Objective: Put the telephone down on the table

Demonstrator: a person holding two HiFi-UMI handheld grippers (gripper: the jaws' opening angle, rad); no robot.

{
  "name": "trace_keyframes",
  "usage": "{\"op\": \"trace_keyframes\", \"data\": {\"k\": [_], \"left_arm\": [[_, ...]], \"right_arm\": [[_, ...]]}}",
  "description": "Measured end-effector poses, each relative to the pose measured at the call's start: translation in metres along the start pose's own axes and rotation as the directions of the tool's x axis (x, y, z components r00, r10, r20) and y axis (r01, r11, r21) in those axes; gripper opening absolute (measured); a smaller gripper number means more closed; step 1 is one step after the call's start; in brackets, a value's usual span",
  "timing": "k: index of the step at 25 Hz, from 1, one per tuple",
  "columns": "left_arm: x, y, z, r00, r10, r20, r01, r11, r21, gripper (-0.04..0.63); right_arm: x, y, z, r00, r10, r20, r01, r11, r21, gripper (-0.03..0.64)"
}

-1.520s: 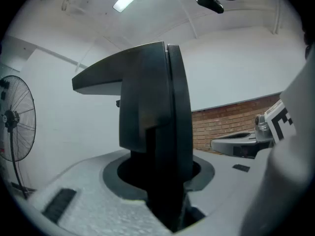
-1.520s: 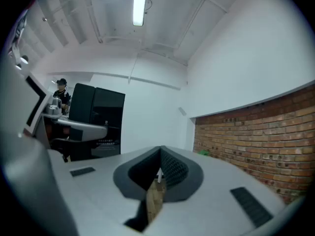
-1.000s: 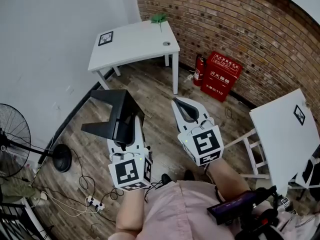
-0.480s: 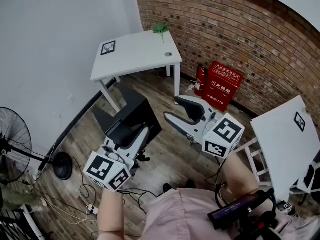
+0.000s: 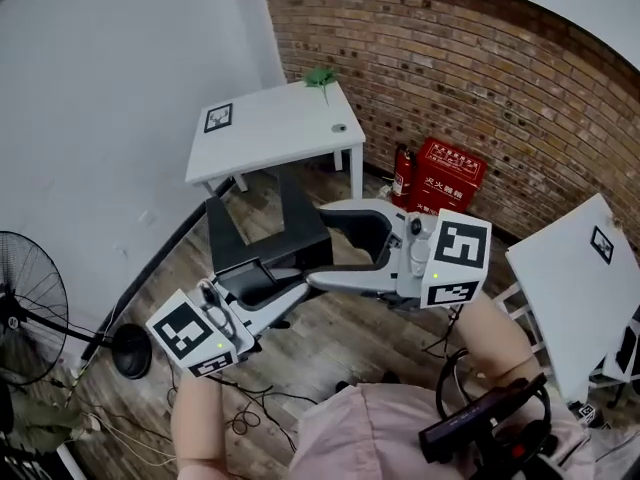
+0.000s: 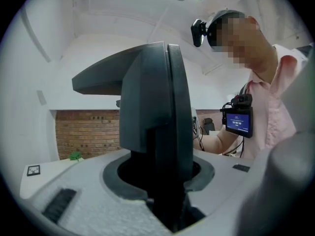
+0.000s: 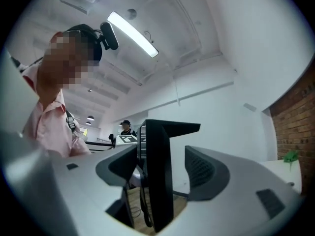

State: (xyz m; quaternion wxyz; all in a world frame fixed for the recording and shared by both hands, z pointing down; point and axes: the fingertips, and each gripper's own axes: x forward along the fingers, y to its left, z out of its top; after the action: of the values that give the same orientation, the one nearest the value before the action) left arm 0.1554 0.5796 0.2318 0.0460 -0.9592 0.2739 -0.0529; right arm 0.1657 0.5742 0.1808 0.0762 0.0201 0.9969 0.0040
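Note:
The black, angular telephone [image 5: 262, 236] hangs in the air over the wooden floor, and my left gripper [image 5: 262, 280] is shut on its lower part. In the left gripper view the telephone [image 6: 157, 107] fills the space between the white fingers [image 6: 74, 200]. My right gripper [image 5: 318, 246] reaches in from the right, roughly level. Its jaws have just been opening and now stand wide, one on each side of the telephone [image 7: 160, 146] with a gap on both sides. The white table [image 5: 275, 133] stands farther off by the brick wall.
A marker card [image 5: 218, 118] and a small green thing [image 5: 320, 75] lie on that table. A red box [image 5: 445, 173] with a fire extinguisher stands by the wall. A second white table [image 5: 575, 288] is at the right, a fan [image 5: 25, 308] at the left, and cables trail over the floor.
Both grippers have risen and swung from pointing down to about level. The right jaws went from shut to wide apart and now straddle the telephone, which the left gripper still holds.

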Motion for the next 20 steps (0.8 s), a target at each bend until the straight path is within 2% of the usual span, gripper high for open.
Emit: {"op": "trace_keyframes", "data": {"k": [2,6,12,20], "left_arm": [[0.002,-0.004,-0.013,0.999,-0.030,-0.017,0.030,1.000,-0.009,0.163],[0.000,-0.006,-0.041,0.996,-0.085,-0.027,0.082,0.993,-0.083,0.164],[-0.009,-0.002,-0.076,0.993,-0.117,-0.035,0.108,0.977,-0.185,0.164],[-0.007,0.021,-0.070,0.987,-0.158,-0.029,0.151,0.972,-0.182,0.163]], "right_arm": [[0.006,0.004,-0.010,0.999,0.031,-0.014,-0.031,0.999,0.021,0.294],[0.019,0.007,-0.035,0.997,0.071,-0.035,-0.068,0.996,0.065,0.195],[0.029,0.002,-0.071,0.997,0.063,-0.043,-0.057,0.989,0.140,0.186],[0.037,-0.019,-0.064,0.999,0.028,-0.023,-0.025,0.991,0.134,0.182]]}}
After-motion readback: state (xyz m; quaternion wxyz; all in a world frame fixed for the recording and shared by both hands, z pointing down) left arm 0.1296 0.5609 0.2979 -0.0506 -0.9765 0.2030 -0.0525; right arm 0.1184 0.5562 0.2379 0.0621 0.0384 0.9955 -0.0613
